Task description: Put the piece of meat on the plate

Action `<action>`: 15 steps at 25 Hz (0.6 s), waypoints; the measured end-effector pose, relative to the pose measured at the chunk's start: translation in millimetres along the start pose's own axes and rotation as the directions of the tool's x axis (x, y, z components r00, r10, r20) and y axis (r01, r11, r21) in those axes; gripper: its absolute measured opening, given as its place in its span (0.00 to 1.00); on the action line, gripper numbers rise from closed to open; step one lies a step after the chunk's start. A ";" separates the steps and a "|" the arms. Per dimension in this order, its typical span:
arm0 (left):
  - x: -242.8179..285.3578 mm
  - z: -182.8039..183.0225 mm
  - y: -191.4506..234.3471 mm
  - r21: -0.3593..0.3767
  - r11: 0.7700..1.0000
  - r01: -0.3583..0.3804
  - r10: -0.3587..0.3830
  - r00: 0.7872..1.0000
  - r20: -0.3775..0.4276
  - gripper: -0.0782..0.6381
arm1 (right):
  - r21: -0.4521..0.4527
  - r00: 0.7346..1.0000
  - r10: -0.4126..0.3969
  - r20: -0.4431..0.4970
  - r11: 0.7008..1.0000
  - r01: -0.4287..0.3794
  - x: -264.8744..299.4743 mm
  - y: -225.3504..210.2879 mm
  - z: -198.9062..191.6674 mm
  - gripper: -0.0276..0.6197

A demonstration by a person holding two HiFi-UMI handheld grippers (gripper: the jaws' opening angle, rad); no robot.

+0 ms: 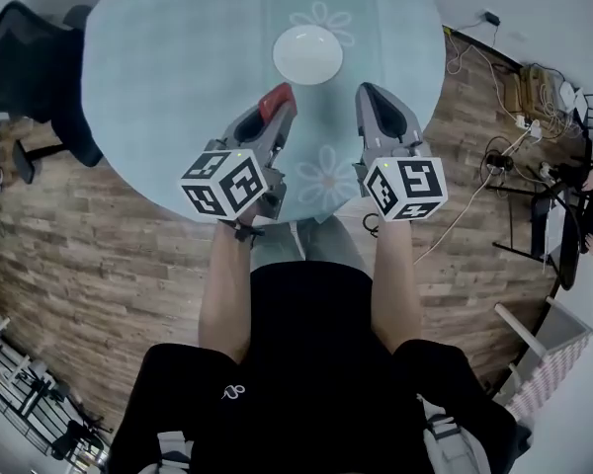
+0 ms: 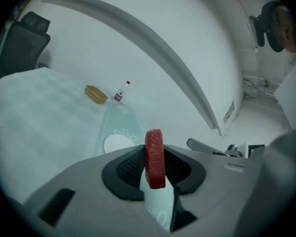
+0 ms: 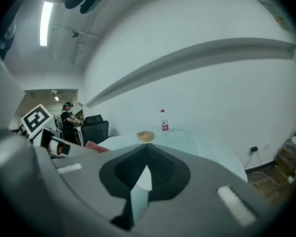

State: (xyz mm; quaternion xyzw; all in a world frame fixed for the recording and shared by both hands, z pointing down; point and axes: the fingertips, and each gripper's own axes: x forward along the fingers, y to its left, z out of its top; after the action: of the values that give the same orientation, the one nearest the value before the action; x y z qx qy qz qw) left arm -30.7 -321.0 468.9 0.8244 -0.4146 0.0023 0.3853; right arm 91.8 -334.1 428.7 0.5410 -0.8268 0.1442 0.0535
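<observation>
Tongs check: left gripper (image 1: 275, 109) clamps the piece of meat (image 2: 155, 154) toward the table's (image 1: 168, 67) near edge, short of the plate (image 1: 307, 52). The right gripper (image 3: 147, 149) is closed, empty. That thin pinch might let it slip early.

Seen from above, mostly buried between the grey jaws of the left tongs (image 1: 273, 115): red slab of meat (image 1: 276, 96). Cut off behind those tongs' body: near rim of white round plate (image 2: 116, 143). Unreadably small beyond the right tongs (image 3: 147, 158): label on clear plastic bottle (image 3: 163, 120).

The left gripper (image 1: 279, 109) and right gripper (image 1: 372, 95) are grey shells with black pads (image 2: 130, 168), each with a white cube (image 1: 224, 183) of black markers. Person's all in black clothes (image 1: 311, 363).
</observation>
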 end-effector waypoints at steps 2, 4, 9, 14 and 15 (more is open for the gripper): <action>12.4 -4.2 8.4 -0.024 1.000 0.015 -0.016 0.999 -0.032 0.23 | 0.012 1.000 -0.025 -0.017 1.000 0.025 0.2 -4.8 -8.8 0.06; 26.5 -8.0 19.5 -0.085 0.995 0.047 -0.052 0.997 -0.057 0.23 | 0.018 0.999 -0.027 -0.034 0.999 0.028 5.6 -4.1 -19.7 0.06; 81.5 -22.3 42.5 -0.096 0.993 0.069 -0.086 0.980 -0.181 0.23 | 0.064 0.996 -0.040 -0.079 0.997 0.045 16.1 -15.0 -48.8 0.06; 126.8 -25.9 66.5 -0.146 0.988 0.054 -0.092 0.958 -0.271 0.23 | 0.102 0.994 -0.053 -0.094 0.993 0.063 14.6 -22.1 -60.5 0.06; 135.0 -26.5 70.7 -0.148 0.988 0.046 -0.088 0.952 -0.293 0.23 | 0.107 0.994 -0.064 -0.094 0.992 0.073 11.7 -25.3 -61.3 0.06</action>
State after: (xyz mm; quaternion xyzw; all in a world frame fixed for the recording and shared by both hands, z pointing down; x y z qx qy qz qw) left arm 17.8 -421.6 576.0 0.7993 -0.3226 0.0847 0.4999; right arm 105.9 -335.7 494.6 0.5641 -0.7953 0.2118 0.0659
